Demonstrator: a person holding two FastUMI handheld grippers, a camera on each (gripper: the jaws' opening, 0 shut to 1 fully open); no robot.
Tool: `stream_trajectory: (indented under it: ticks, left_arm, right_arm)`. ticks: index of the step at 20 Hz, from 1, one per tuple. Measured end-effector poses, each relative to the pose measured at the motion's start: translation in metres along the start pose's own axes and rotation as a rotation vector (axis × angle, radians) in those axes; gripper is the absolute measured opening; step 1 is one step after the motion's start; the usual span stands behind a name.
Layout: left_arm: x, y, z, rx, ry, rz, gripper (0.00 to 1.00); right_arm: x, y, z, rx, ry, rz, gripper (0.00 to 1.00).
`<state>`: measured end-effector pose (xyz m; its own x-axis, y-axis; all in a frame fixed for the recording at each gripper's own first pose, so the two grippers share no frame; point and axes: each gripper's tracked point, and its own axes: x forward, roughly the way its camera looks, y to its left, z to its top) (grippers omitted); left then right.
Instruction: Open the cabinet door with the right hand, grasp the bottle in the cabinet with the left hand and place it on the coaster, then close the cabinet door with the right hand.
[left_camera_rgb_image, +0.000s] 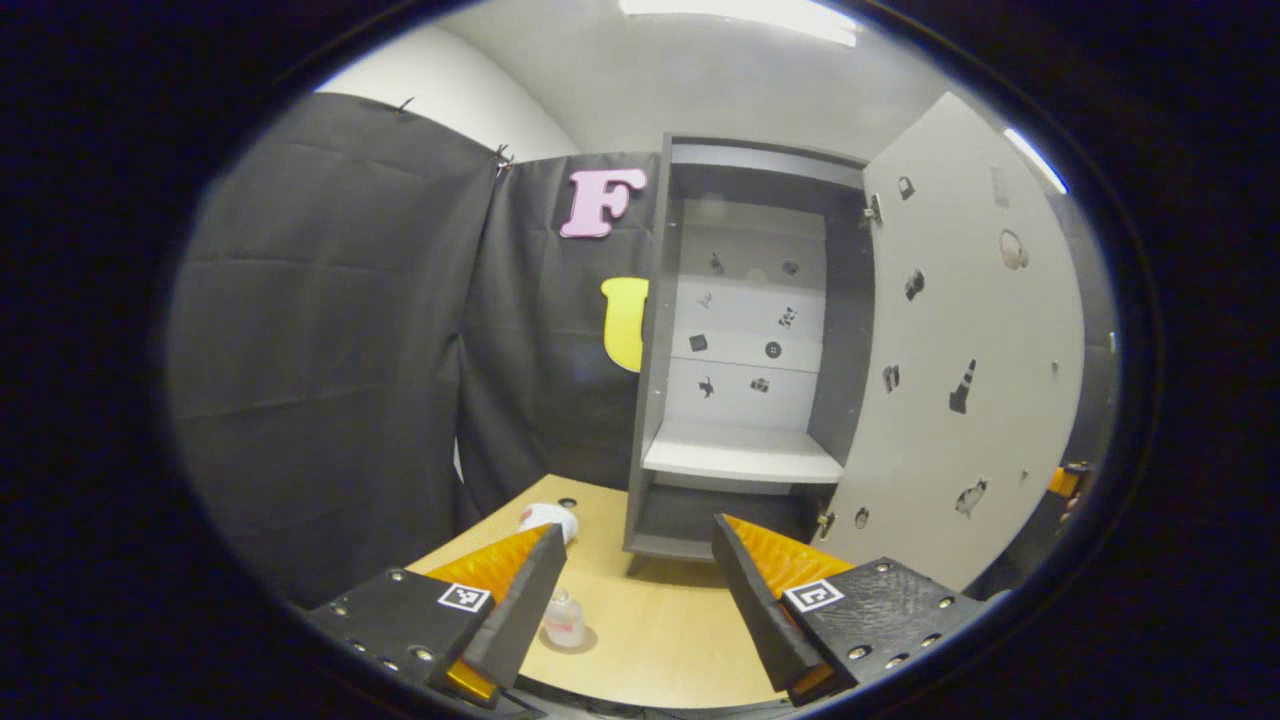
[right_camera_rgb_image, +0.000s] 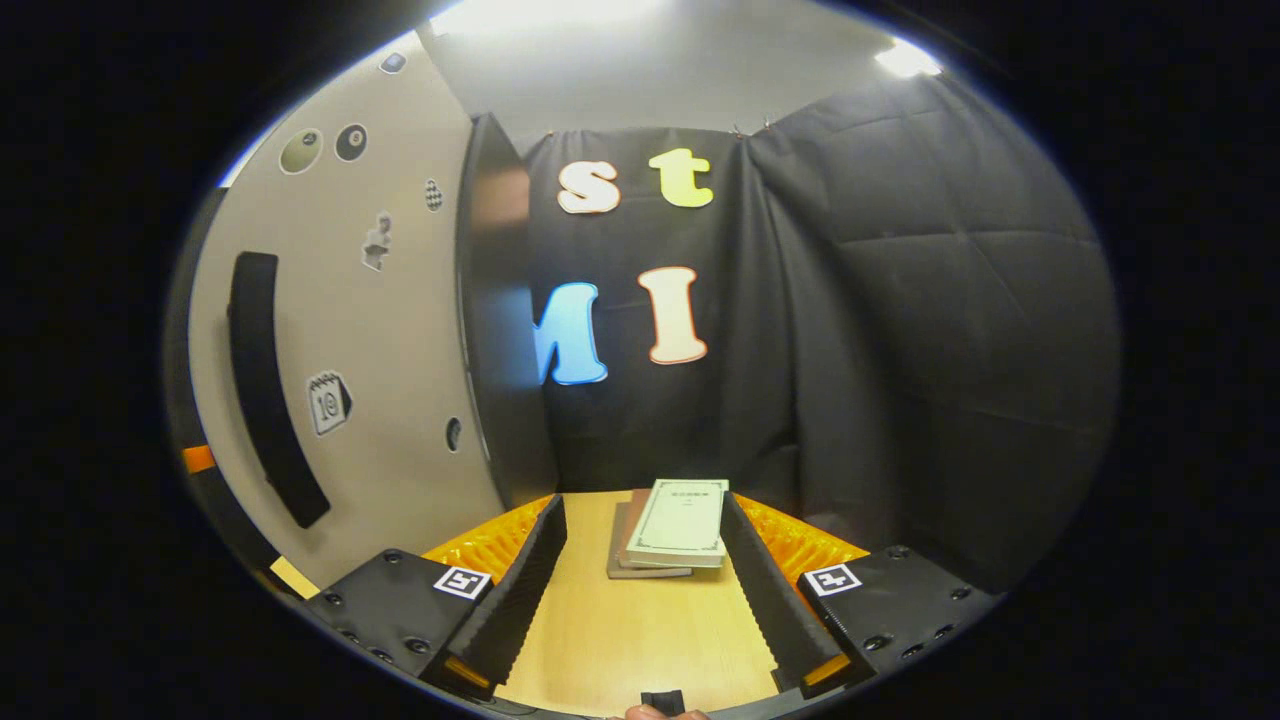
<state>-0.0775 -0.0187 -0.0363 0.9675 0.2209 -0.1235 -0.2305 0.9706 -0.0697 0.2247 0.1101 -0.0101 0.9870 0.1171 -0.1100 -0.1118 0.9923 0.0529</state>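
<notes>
Closing comes next, we judge | door swung wide, just left of our empty, spread right gripper | bottle on coaster, by left gripper, also spread, empty

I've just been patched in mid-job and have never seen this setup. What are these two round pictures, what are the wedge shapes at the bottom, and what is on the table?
Each picture comes from a camera riding on a handheld two-finger tool that a person carries, one per hand. The wedges at the bottom are that tool's own fingers.

The left gripper view shows the left tool, open and holding nothing. Ahead stands the cabinet with its door swung open. On the wooden table, a small bottle stands on a round coaster, with a white object farther back.

The right gripper view shows the right tool, also open and empty. To its left is the door's outer face with a dark handle. Two stacked books lie ahead.
</notes>
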Motion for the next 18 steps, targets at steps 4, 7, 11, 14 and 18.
stream_trajectory:
  ticks: [4,7,11,14,18]
  left_arm:
    - [-0.004,0.011,-0.004,-0.018,0.028,0.025,0.89]
    - [0.004,0.01,-0.003,-0.041,0.016,0.007,0.89]
    - [0.025,0.006,-0.006,-0.025,0.009,-0.075,0.89]
    - [0.039,0.015,-0.005,-0.027,0.008,-0.13,0.89]
    - [0.063,0.042,0.003,-0.026,-0.001,-0.158,0.89]
  right_arm:
    - [-0.003,0.037,0.021,-0.017,-0.029,0.101,0.98]
    - [-0.006,0.063,0.035,-0.018,-0.042,0.155,0.98]
    - [-0.01,0.083,0.049,-0.009,-0.066,0.158,0.92]
    - [-0.015,0.085,0.052,-0.014,-0.068,0.108,0.91]
    - [-0.017,0.085,0.047,0.026,-0.069,0.014,0.96]
